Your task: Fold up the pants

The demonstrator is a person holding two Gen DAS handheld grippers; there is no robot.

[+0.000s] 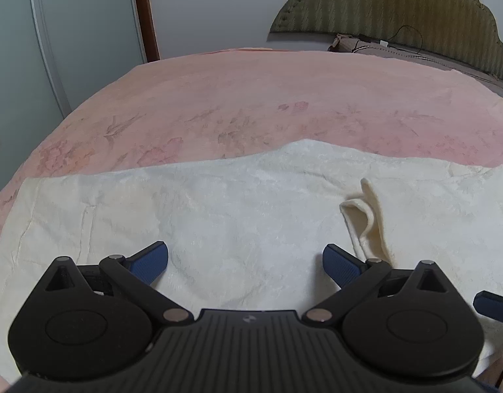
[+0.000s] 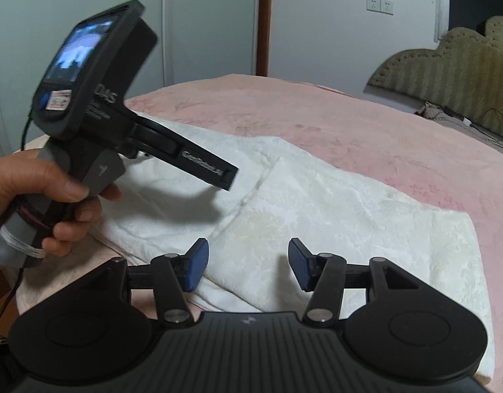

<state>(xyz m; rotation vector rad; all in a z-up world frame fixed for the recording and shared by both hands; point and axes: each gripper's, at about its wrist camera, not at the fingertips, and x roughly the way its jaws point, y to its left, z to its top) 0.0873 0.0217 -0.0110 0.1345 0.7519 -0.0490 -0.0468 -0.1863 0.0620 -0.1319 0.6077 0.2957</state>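
The cream-white pants [image 1: 218,216] lie flat across the near part of a pink bed, with a small turned-up flap of cloth [image 1: 366,219] at the right. My left gripper [image 1: 244,267] is open and empty, just above the pants. In the right wrist view the pants [image 2: 333,216] lie folded in layers. My right gripper [image 2: 248,263] is open and empty over their near edge. The left gripper's body [image 2: 97,104], held in a hand [image 2: 48,193], hovers above the pants at the left. A blue fingertip [image 1: 492,304] of the right gripper shows at the right edge.
The pink floral bedspread [image 1: 251,104] stretches beyond the pants. A green padded headboard [image 1: 398,16] with cables and cloth stands at the far right. A pale wardrobe door [image 1: 71,32] and a brown frame [image 1: 146,16] are at the far left.
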